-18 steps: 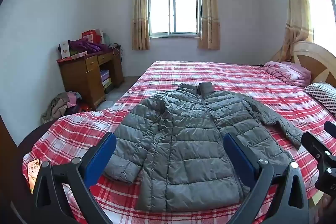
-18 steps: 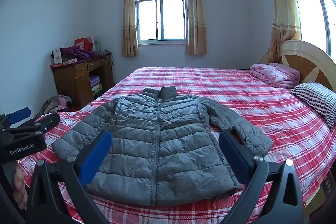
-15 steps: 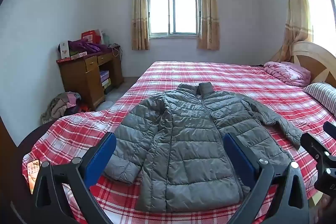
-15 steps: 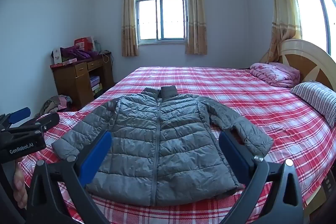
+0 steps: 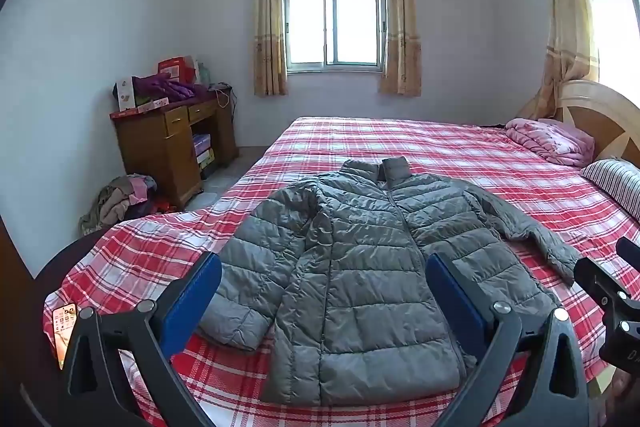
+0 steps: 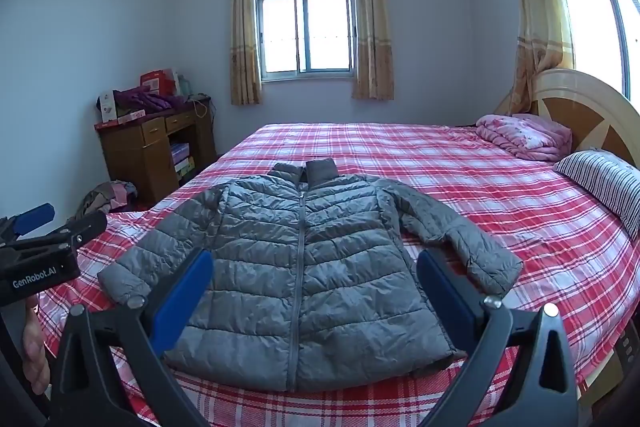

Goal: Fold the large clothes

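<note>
Grey puffer jacket [image 5: 360, 279] lies flat, front up and zipped, on the bed [image 5: 460, 155], hem at the near edge of the bed, collar pointing toward the window. Left gripper [image 5: 324, 291] hovers off the near edge of the bed, jaws wide apart, nothing between them; right gripper [image 6: 314, 287] likewise, jaws wide apart and empty. No fold started, by the look of it. Risks, as judged: the quilted shell looks slick and springy, so a shallow pinch on a cuff or hem could slip out mid-lift; the padding may push a fold back open once released; the hem lies right at the near edge of the bed, so a pull toward the person could drag the jacket off it. In the left wrist view the jacket's left sleeve [image 5: 256, 267] looks bunched against the body, and an uneven grab there would carry the crease into the fold. The left wrist view alone shows a phone [image 5: 63, 331] on the bed corner, left of the jacket, which a swung sleeve could knock. The right wrist view alone shows both cuffs clearly, the right sleeve [image 6: 460, 231] angled out from the jacket, and a hand [image 6: 34, 351] under the left gripper's body.
</note>
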A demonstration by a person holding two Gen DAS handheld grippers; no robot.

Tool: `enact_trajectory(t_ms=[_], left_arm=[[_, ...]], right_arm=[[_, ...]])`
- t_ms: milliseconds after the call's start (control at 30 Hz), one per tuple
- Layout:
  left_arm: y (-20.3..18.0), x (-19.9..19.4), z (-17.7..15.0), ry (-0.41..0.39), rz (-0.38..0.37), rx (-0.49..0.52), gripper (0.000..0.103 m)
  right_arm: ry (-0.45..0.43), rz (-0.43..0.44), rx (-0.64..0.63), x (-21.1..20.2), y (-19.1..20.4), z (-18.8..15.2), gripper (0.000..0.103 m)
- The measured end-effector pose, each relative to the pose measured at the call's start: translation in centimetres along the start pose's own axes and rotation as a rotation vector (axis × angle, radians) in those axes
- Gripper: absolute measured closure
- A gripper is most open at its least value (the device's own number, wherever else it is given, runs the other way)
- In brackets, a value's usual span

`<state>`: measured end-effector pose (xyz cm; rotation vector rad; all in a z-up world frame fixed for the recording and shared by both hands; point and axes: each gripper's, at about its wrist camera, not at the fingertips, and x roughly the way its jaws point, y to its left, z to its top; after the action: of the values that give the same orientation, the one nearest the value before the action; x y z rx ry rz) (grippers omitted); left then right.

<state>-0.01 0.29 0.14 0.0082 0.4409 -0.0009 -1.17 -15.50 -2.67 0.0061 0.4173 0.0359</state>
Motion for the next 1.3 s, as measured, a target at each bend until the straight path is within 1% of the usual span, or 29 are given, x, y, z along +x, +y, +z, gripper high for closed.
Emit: enact_trajectory(t_ms=[333, 1300], left_arm=[[0.55, 0.48, -0.05, 0.008, 0.001, -0.006, 0.001], [0.54, 0.64, -0.15, 0.006, 0.005, -0.009, 0.001]], right_arm=[[0.019, 0.003, 0.007, 0.54, -0.08, -0.60, 0.000], [0.028, 0.008, 0.006, 0.75, 0.08, -0.90, 0.000]])
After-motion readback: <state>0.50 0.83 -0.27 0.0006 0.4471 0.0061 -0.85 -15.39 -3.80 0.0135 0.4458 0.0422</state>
